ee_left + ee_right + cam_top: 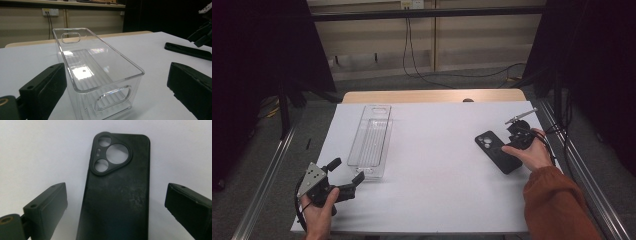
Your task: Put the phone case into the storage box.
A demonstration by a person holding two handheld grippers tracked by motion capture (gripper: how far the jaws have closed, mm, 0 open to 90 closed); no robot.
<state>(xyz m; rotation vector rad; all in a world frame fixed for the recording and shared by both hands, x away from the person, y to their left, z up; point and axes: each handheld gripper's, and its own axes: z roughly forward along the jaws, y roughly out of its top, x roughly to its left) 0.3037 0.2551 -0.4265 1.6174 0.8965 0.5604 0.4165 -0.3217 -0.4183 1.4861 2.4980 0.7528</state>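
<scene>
Phone case point(117, 192) lies flat, back up, on the white table point(437, 175), right side. Right gripper point(512, 145) sits over its near end, jaws spread either side, not touching. Left gripper point(346, 176) has jaws spread, facing the clear bin point(100, 72) just ahead.

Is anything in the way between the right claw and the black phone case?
No. The right claw is open, one jaw on each side of the black phone case, which lies flat on the white table.
</scene>
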